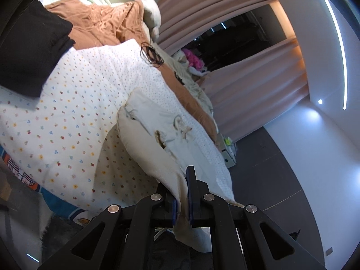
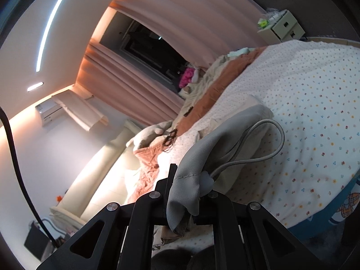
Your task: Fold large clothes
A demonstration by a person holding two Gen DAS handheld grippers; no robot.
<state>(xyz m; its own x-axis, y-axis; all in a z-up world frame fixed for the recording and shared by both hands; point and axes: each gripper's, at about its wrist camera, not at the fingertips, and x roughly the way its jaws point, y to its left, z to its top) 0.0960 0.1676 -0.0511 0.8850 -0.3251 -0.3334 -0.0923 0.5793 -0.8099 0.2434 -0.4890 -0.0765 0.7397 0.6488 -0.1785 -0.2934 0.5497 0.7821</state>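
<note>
Left wrist view gives us the cream garment (image 1: 155,132) with its little printed patch, draped up off the flowered quilt (image 1: 74,121), plus a black cloth (image 1: 29,51) at the quilt's far left that the other camera misses. Right wrist view instead catches the garment's grey side (image 2: 202,157) and a looping drawstring (image 2: 270,139), and a small drawer unit (image 2: 283,25) beyond the quilt (image 2: 315,112). The left gripper (image 1: 182,193) is clenched on a cream edge, cloth trailing from the quilt straight into its jaws. The right gripper (image 2: 186,193) is clamped on the grey hem, fabric bunched over its fingers.
</note>
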